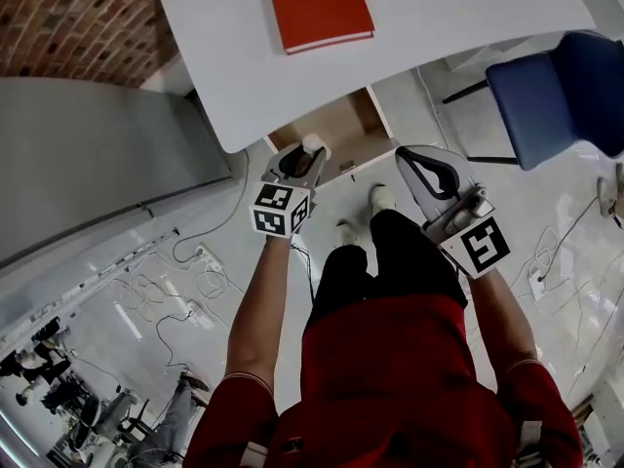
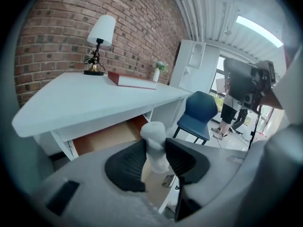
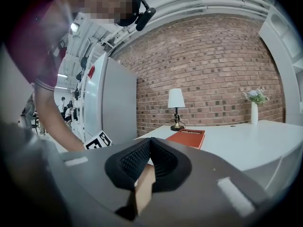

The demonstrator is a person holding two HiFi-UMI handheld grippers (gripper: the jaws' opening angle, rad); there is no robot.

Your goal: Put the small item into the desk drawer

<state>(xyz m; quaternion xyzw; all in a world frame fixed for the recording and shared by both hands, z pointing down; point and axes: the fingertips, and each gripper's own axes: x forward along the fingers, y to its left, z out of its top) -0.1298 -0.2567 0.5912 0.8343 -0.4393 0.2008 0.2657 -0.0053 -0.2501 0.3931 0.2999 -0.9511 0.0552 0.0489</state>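
A small white bottle-shaped item point(image 2: 154, 135) stands upright between the pads of my left gripper point(image 2: 155, 145), which is shut on it. In the head view the left gripper point(image 1: 300, 160) holds the item point(image 1: 314, 145) just over the front edge of the open desk drawer point(image 1: 336, 125). The drawer's brown wooden bottom point(image 2: 106, 136) shows under the white desk point(image 1: 439, 13). My right gripper point(image 1: 408, 156) hovers just right of the drawer front with its jaws shut and nothing in them. In the right gripper view the right gripper's point(image 3: 150, 144) pads meet at the tips.
A red book point(image 1: 317, 6) lies on the desk, with a lamp point(image 2: 98, 41) and a small vase point(image 2: 156, 73) further back. A blue chair point(image 1: 561, 91) stands to the right. A tall grey cabinet point(image 1: 88, 154) stands left. Cables point(image 1: 185, 291) lie on the floor.
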